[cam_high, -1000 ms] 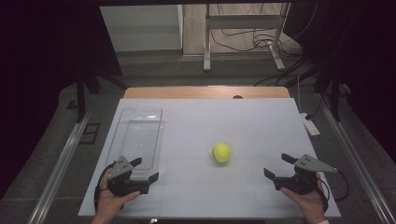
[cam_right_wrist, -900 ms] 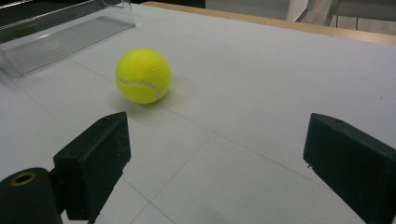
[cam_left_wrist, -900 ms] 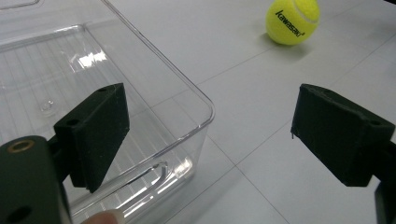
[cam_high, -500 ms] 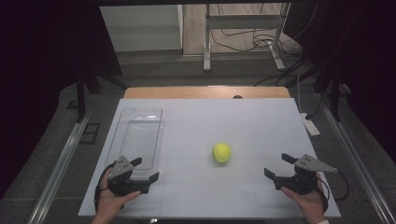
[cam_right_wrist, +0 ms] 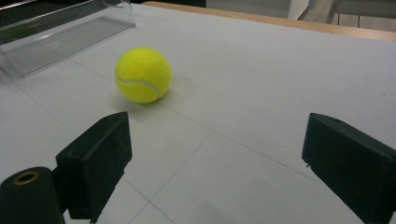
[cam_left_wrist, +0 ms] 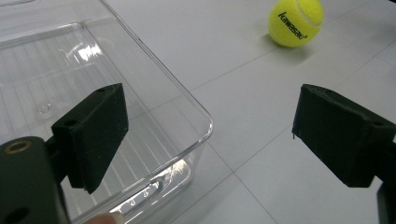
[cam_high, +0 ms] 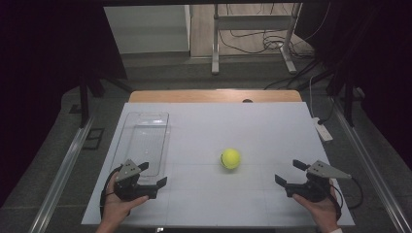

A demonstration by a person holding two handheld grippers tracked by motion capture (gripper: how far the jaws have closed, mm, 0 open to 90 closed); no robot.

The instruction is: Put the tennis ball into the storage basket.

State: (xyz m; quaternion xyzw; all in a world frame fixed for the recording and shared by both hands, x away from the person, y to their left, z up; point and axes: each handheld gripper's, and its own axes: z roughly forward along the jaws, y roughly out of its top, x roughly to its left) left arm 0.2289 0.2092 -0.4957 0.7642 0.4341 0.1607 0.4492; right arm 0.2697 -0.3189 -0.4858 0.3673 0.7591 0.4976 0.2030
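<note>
Counter (cam_high: 252, 126): white sheet w/ faint grid lines, wood strip along the far edge.

Clear plastic tray (cam_high: 145, 141): lies lengthwise by the left edge, ribbed floor, nothing in it. In the left gripper view its near-right corner (cam_left_wrist: 201, 126) sits between the jaws, pads not touching it.

Tennis ball (cam_high: 231, 158): yellow, resting alone on the counter a bit right of centre, nearer the front edge than the far one, well apart from the tray; also seen in the left gripper view (cam_left_wrist: 296, 21) and the right gripper view (cam_right_wrist: 143, 74).

Left gripper (cam_high: 153, 175): near the front-left corner, just at the tray's near end. Jaws have just been opening a little, stand wide apart, gripping nothing.

Right gripper (cam_high: 290, 172): near the front-right corner, pointing toward the ball, jaws spread wide, nothing between them but bare counter; ball lies ahead and off to the jaws' left side.

Step, as I judge it: start of a pick — ball untouched, both grippers parked. Likely job is ball into tray. Next move calls for the right gripper to go fwd and left, straddle the ball at its widest part, close gently (round, may roll off if nudged), then lift and carry over the tray rim.
</note>
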